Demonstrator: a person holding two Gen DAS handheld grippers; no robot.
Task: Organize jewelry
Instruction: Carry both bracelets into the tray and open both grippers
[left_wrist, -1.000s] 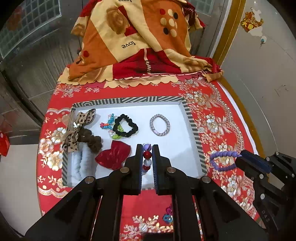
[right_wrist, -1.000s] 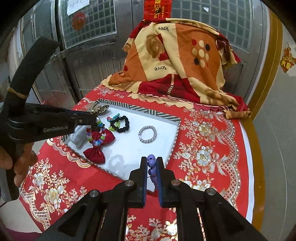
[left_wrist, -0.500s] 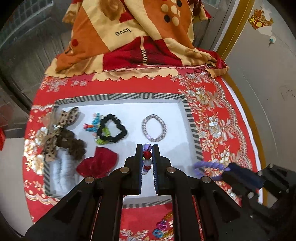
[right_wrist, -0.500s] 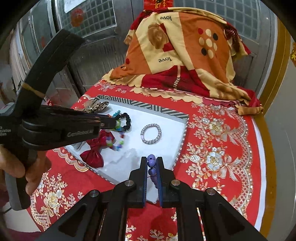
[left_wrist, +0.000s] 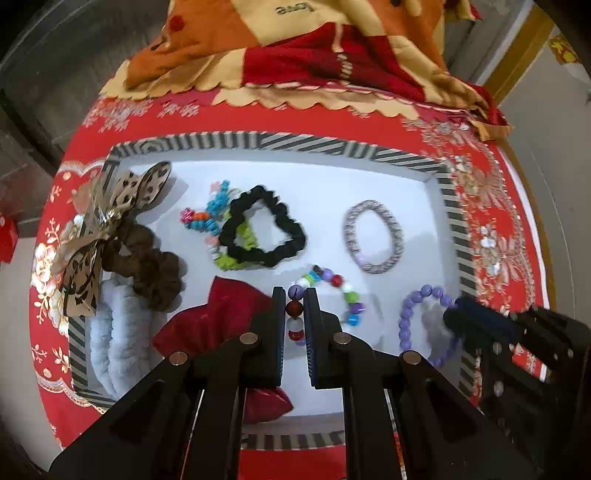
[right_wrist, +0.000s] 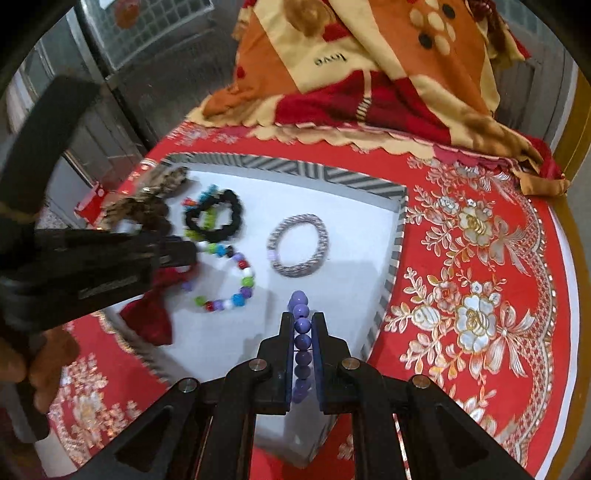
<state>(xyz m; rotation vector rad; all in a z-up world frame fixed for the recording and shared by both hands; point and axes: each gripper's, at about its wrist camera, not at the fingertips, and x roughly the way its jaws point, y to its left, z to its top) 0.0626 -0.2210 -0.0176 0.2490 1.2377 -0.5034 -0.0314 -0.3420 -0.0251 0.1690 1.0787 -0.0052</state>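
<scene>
A: What is the left gripper (left_wrist: 295, 295) doing?

B: It is pinching a multicolour bead bracelet (left_wrist: 332, 284) between nearly closed jaws. The loop is trailing out to the right of the tips, over the white floor of the tray (left_wrist: 280, 142).

A: And the right gripper (right_wrist: 300, 321)?

B: It is clamping a purple bead bracelet (right_wrist: 300, 325), with beads showing in a line between its fingers. From the left camera that purple loop is hanging over the tray's near right corner.

A: So both bracelets are over the tray?

B: Yes, both are sitting inside its striped rim, side by side, purple to the right. I cannot tell whether either is touching the floor.

A: What else is lying in there?

B: A silver bracelet (left_wrist: 373, 236) is lying toward the far right. A black scrunchie (left_wrist: 266, 229) is overlapping a colourful bead string (left_wrist: 207, 218) in the middle. On the left, a leopard bow (left_wrist: 110, 221), a brown scrunchie (left_wrist: 151, 269) and a pale blue fuzzy band (left_wrist: 114, 332) are piling together, and a red bow (left_wrist: 221, 314) is lying just beside the left gripper's fingers.

A: And the tray itself?

B: It is resting on a red floral cloth (right_wrist: 480, 295), with a folded blanket (right_wrist: 369, 66) behind it.
</scene>
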